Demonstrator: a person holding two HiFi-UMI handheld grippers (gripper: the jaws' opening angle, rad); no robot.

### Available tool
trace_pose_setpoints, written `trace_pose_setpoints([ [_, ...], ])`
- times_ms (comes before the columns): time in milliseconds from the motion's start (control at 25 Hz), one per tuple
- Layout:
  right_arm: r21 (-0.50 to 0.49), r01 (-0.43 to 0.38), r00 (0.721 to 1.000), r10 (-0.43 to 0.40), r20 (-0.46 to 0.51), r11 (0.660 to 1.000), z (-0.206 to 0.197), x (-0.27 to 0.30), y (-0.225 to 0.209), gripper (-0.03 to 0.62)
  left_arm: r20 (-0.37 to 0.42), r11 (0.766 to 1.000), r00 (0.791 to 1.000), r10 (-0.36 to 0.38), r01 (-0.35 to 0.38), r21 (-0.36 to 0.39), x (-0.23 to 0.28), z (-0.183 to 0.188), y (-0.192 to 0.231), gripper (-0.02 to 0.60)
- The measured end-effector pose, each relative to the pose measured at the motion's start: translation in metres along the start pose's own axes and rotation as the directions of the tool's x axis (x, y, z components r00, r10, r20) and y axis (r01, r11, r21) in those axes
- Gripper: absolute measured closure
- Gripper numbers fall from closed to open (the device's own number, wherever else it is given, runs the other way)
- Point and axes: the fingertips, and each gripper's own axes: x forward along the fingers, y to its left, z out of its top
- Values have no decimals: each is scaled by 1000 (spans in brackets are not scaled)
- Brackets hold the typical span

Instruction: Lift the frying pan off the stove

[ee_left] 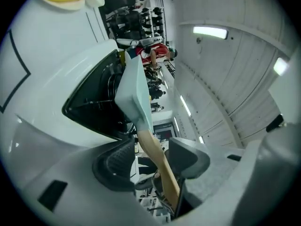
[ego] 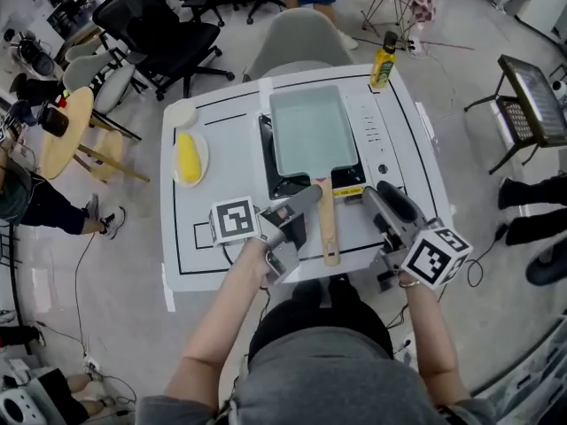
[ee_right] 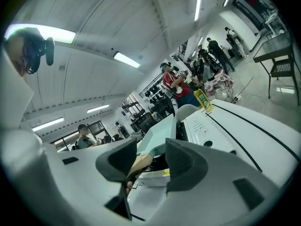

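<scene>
A pale green rectangular frying pan (ego: 312, 131) sits on the black stove (ego: 266, 144) set in the white table (ego: 199, 255). Its wooden handle (ego: 329, 228) points toward me. My left gripper (ego: 307, 221) is rolled on its side at the handle, and in the left gripper view the handle (ee_left: 151, 142) runs between its jaws. My left gripper (ee_left: 150, 160) is open, with a gap showing on the left pad's side. My right gripper (ego: 379, 195) stands open just right of the handle, holding nothing. In the right gripper view, pan (ee_right: 159, 132) and handle (ee_right: 139, 164) lie beyond my right gripper (ee_right: 148, 163).
A plate with a yellow food item (ego: 188, 156) and a small white dish (ego: 182, 113) lie on the table's left side. A yellow-green bottle (ego: 383, 60) stands at the far right corner. A control panel (ego: 372, 135) is right of the stove. Chairs (ego: 301, 38) and people stand beyond.
</scene>
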Motion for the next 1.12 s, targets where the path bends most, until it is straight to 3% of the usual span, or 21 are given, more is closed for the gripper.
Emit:
trace_pose_setpoints([
  [160, 2, 10, 1000, -10, 7, 1000, -1, -1, 1, 408, -39, 994, 998, -53, 49, -101, 13, -3, -1, 364],
  [360, 3, 18, 1000, -18, 11, 1000, -1, -3, 1, 408, -93, 988, 993, -72, 58, -145, 30, -6, 3, 365],
  [880, 48, -9, 999, 11, -33, 999, -11, -2, 6, 408, -233, 978, 968, -95, 48, -201, 59, -17, -3, 371],
  [1120, 85, -72, 990, 82, -112, 994, -25, 3, 17, 400, -248, 980, 967, -60, 10, -200, 60, -18, 4, 435],
])
